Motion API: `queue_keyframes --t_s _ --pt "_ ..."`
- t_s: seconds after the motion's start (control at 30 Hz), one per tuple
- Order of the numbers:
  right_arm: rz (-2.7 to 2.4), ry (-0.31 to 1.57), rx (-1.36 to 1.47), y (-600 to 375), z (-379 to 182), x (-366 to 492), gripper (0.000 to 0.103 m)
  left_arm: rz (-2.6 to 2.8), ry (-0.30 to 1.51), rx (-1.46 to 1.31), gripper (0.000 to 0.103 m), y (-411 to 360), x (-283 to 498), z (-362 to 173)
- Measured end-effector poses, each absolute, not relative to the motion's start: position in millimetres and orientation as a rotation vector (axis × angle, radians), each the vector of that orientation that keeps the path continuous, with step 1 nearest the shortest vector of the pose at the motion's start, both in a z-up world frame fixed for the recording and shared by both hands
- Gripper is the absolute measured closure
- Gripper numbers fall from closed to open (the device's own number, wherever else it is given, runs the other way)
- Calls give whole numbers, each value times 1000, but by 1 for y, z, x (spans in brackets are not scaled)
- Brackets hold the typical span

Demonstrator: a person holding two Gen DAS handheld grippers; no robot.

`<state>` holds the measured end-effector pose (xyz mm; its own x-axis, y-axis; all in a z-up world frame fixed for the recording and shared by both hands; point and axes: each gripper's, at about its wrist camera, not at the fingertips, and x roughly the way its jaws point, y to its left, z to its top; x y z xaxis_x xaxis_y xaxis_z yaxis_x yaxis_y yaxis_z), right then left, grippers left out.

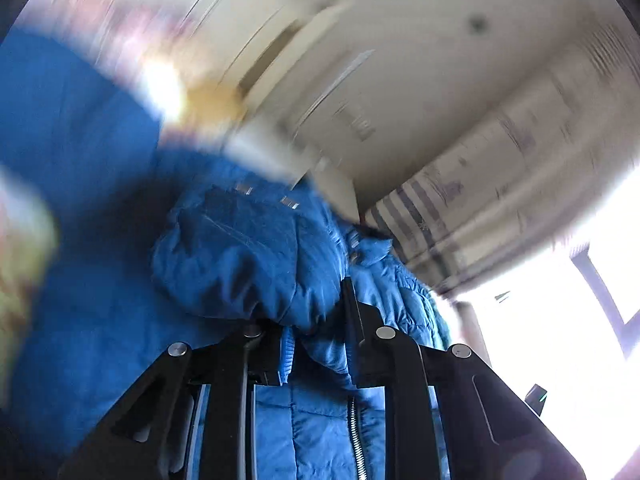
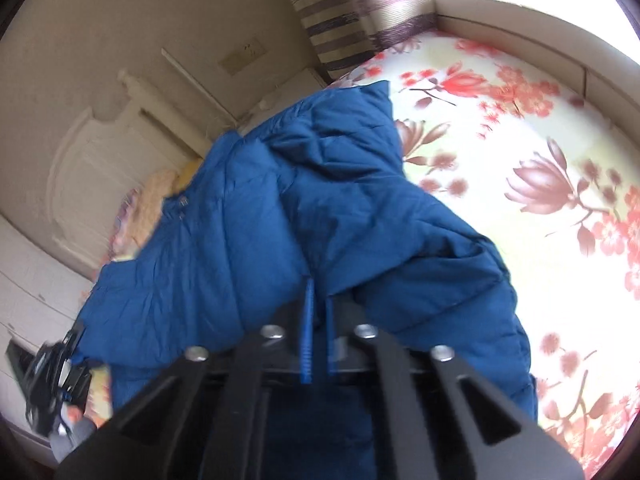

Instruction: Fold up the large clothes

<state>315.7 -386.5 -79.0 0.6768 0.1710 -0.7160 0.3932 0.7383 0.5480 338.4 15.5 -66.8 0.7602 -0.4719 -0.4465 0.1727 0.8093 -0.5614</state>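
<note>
In the left wrist view, the far left edge shows a blurred pale green and pink patch (image 1: 22, 248), too smeared to say what it is. Next to it the blue padded jacket (image 1: 240, 252) fills the left and middle of the picture; it is lifted and hangs in front of the camera, with a bunched, quilted part in the centre and a metal zipper (image 1: 354, 432) running down near the bottom. The left hand-held gripper (image 1: 310, 344) is clamped on a fold of this jacket, with blue fabric pressed between its two black fingers (image 1: 356, 320). To the right of the jacket there is a striped curtain (image 1: 404, 204) and, at the far right, a very bright window (image 1: 580, 320). In the right wrist view, at the lower left, the other black gripper (image 2: 56, 376) appears, blurred, with a bit of a hand under it. Above it stands a cream headboard (image 2: 100, 168) against the wall, with yellow bedding (image 2: 160, 196) in front of it. In the middle, the same blue jacket (image 2: 320, 208) is draped in big folds over the bed. The right hand-held gripper (image 2: 318, 332) is closed tight on the jacket's edge, and a ribbed blue strip (image 2: 307, 332) of the fabric comes out between the fingers toward the camera. To the right, the bed sheet (image 2: 540, 184) is white with red and brown flowers, and it lies flat beside the jacket.
</note>
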Motion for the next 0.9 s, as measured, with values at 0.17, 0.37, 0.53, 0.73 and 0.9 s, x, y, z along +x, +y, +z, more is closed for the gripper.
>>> queue_keyframes --t_s 0.17,0.37,0.53,0.73,0.9 --pt "-148 730 754 -406 -60 297 102 -313 602 -83 82 -35 306 -42" --pt "-137 807 718 -401 -73 302 102 -239 937 -403 79 16 333 -117" --pt "-144 815 718 -401 -77 300 100 -318 938 -568 78 41 331 -122" --pt "-149 819 778 -411 -88 298 94 -355 900 -680 77 51 334 -124" --pt "-166 822 695 -401 -84 300 96 -288 984 -725 71 56 334 -139"
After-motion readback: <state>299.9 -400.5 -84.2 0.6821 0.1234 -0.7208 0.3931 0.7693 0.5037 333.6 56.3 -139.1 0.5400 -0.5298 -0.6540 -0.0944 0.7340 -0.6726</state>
